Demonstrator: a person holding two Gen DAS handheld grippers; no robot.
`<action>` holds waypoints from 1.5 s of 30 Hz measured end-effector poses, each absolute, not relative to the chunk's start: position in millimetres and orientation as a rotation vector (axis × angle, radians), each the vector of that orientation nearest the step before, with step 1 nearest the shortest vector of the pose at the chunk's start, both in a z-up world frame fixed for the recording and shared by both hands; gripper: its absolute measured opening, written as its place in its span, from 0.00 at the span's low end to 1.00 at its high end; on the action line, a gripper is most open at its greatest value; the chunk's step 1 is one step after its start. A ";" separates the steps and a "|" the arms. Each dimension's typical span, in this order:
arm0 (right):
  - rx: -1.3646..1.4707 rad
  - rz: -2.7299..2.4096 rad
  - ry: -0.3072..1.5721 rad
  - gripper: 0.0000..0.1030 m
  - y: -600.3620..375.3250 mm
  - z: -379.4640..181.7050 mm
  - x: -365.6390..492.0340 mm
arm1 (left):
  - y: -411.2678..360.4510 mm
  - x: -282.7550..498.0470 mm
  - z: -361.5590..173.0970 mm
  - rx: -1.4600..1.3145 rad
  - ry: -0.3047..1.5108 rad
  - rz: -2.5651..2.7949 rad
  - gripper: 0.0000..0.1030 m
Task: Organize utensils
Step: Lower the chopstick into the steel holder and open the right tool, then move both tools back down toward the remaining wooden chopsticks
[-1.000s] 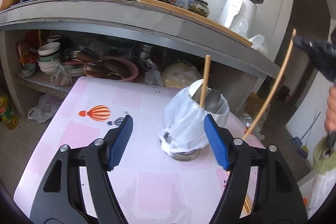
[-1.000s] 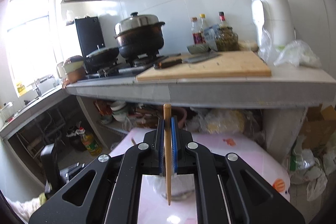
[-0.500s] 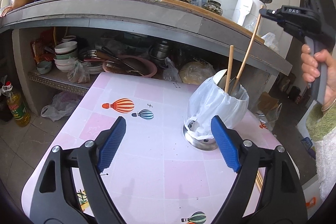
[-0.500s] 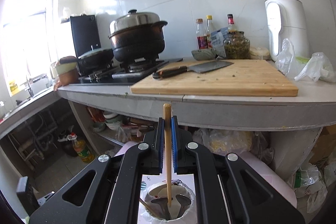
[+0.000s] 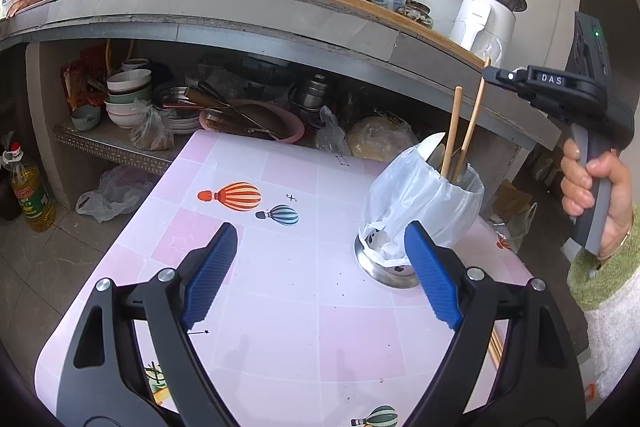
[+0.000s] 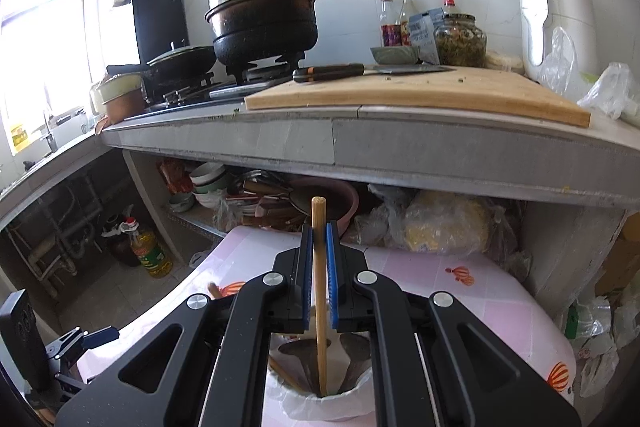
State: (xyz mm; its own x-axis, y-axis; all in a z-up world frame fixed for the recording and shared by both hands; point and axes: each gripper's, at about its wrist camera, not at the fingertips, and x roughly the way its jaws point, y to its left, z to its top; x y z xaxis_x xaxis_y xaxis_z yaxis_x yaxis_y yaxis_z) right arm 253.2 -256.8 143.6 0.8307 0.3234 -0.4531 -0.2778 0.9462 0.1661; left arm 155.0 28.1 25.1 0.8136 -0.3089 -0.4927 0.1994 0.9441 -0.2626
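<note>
A metal utensil holder (image 5: 420,203), wrapped in a white plastic bag, stands on the pink table (image 5: 280,307) with spoons and a wooden chopstick (image 5: 452,135) in it. My right gripper (image 6: 319,239) is shut on a second chopstick (image 6: 319,267), held almost upright, with its lower end inside the holder (image 6: 320,407). In the left wrist view this gripper (image 5: 492,73) hangs above the holder, gripped by a hand (image 5: 592,183). My left gripper (image 5: 320,267) stands open low over the table, in front of the holder, with nothing between its pads.
More chopsticks (image 5: 496,343) lie at the table's right edge. Behind the table runs a concrete counter (image 6: 360,135) with a cutting board (image 6: 420,95), a cleaver, pots and bottles. The shelf below holds bowls (image 5: 128,95) and pans. An oil bottle (image 5: 32,195) stands on the floor.
The right gripper has come down and lowered its chopstick into the holder. The left gripper has drawn back from the holder, and its jaws have widened.
</note>
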 end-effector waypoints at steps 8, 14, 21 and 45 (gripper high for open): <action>0.113 0.323 0.544 0.07 -259.9 119.3 246.9 | 25.6 154.7 23.6 -0.203 0.560 -0.279 0.79; 0.190 0.336 0.589 0.07 -275.3 104.0 248.5 | 24.2 153.7 23.4 -0.202 0.562 -0.280 0.80; 0.214 0.328 0.593 0.07 -282.5 99.6 246.2 | 22.3 153.0 23.7 -0.198 0.561 -0.279 0.80; 0.313 0.265 0.573 0.27 -353.4 110.8 175.0 | 0.3 140.2 18.5 -0.146 0.581 -0.314 0.81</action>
